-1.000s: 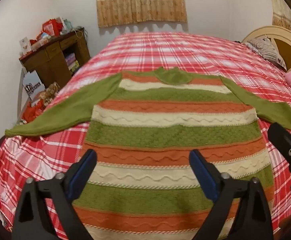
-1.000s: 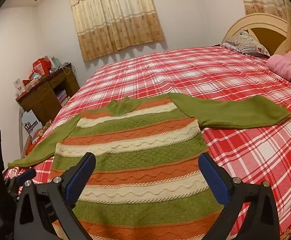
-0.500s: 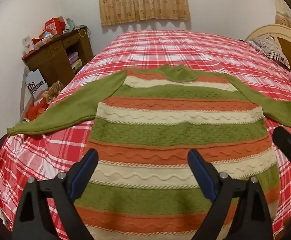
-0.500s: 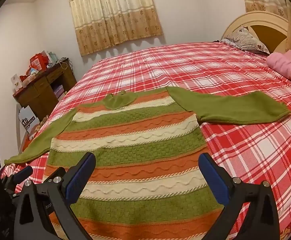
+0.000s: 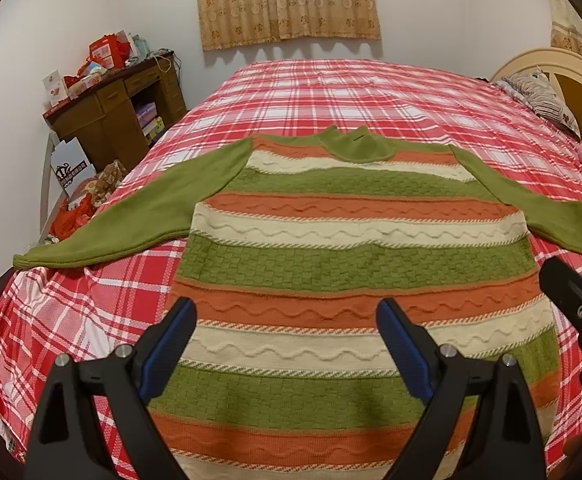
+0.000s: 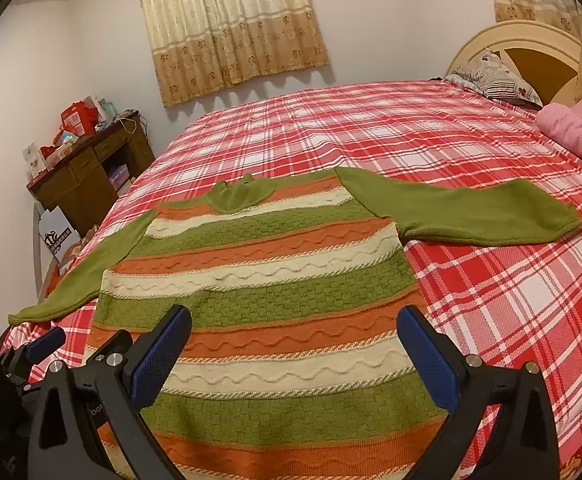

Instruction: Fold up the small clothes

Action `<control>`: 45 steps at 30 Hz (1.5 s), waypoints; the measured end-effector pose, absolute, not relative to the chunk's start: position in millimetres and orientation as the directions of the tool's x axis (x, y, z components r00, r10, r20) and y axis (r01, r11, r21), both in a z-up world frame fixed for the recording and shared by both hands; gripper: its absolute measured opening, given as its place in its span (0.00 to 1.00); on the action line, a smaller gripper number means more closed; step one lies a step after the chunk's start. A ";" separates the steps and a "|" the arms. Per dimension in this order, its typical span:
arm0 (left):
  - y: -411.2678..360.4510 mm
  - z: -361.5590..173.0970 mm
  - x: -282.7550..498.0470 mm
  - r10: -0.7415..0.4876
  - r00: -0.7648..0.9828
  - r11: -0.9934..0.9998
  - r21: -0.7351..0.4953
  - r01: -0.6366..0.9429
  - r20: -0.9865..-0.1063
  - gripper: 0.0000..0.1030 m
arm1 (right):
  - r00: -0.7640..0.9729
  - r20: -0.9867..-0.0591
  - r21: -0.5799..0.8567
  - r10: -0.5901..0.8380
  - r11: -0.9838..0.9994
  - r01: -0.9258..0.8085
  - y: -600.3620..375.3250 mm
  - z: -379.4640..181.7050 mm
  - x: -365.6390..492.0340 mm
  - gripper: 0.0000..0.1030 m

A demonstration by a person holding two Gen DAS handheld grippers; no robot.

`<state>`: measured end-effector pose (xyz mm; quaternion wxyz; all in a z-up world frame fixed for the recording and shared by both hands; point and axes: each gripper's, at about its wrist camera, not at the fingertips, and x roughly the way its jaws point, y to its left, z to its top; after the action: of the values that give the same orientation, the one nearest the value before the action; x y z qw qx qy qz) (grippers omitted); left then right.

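a: where's the sweater [image 5: 351,264]?
b: spread flat on the red plaid bed cover [image 5: 331,92], collar [image 5: 357,146] toward the far wall, both green sleeves stretched out sideways, nothing folded over yet.
a: and the tools?
b: the left gripper [image 5: 287,336] hangs over the lower stripes with its blue pads wide apart, holding nothing. the right gripper [image 6: 295,348] sits the same way, jaws spread, empty, above the hem end.
a: what's around it?
b: a pink blanket [image 6: 575,132] by the headboard [image 6: 523,48], a cluttered wooden desk [image 5: 111,108] at the left, curtains [image 5: 287,0] on the wall.
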<state>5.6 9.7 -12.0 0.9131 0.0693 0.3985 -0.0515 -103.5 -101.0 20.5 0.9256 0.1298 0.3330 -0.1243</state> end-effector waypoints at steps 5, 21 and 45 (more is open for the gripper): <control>8.3 -12.8 5.4 -0.040 0.675 0.985 0.085 0.151 -0.737 0.91 | 0.746 -0.651 0.159 -0.139 0.936 0.313 -101.4 19.3 -102.8 0.99; 6.8 -16.5 4.6 -0.037 0.670 0.985 0.087 0.151 -0.741 0.91 | 0.739 -0.662 0.168 -0.126 0.936 0.309 -101.6 15.5 -101.4 0.99; 6.0 -17.0 3.7 -0.035 0.666 0.984 0.090 0.151 -0.745 0.91 | 0.731 -0.673 0.175 -0.113 0.936 0.307 -99.8 10.7 -99.7 0.99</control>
<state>3.7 6.0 -17.0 0.9099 0.0721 0.4054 -0.0511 -99.7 -99.8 10.7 0.9199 0.1386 0.3487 -0.1141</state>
